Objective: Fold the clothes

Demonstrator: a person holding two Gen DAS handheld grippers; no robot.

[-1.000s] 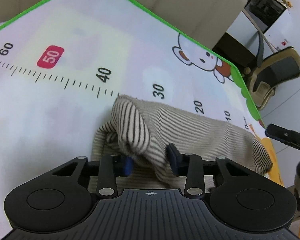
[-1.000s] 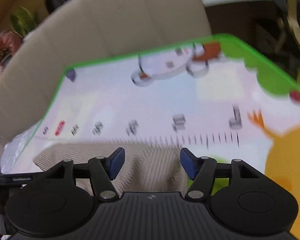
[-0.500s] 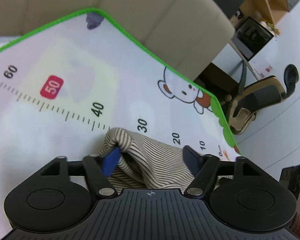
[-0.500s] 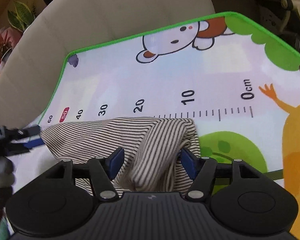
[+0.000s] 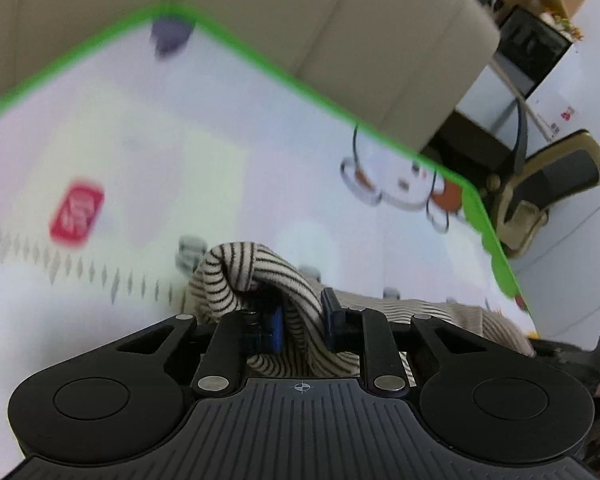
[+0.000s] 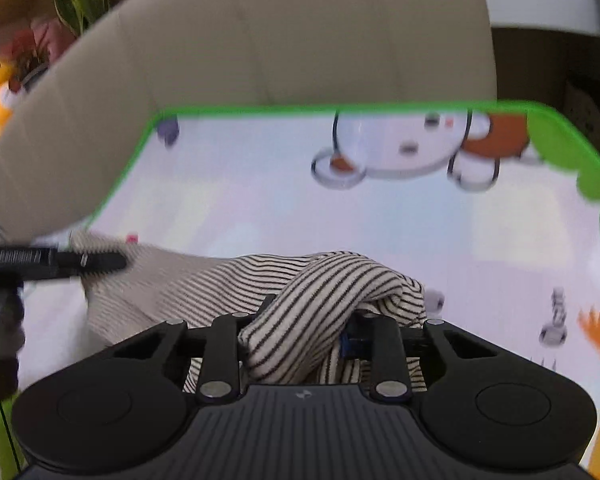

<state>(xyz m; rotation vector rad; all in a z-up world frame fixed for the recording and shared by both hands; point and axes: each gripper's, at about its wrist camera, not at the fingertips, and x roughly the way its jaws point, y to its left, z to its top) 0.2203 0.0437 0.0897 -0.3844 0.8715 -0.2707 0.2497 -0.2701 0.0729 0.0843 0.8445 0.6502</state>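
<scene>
Fingers of the left gripper are closing on a bunched ridge of the striped garment, and the cloth fills the gap between the 2 blue pads. On the other side, the right gripper is closing too, with a thick roll of the same striped garment wedged between its fingers and draping over them. Each hand thus pinches 1 end of the cloth. From those pinches the fabric sags back toward the play mat, where the rest of it lies near the printed ruler marks; whether the middle still touches the mat I cannot tell. Beyond the mat's green border stands a beige sofa.

By my reading, this is the pick-up stage of a fold: both ends gripped, nothing yet laid over. Next, the 2 hands likely need to carry the held edge together, evenly, across the remaining cloth, keeping it taut enough that no wrinkle gets trapped.
</scene>
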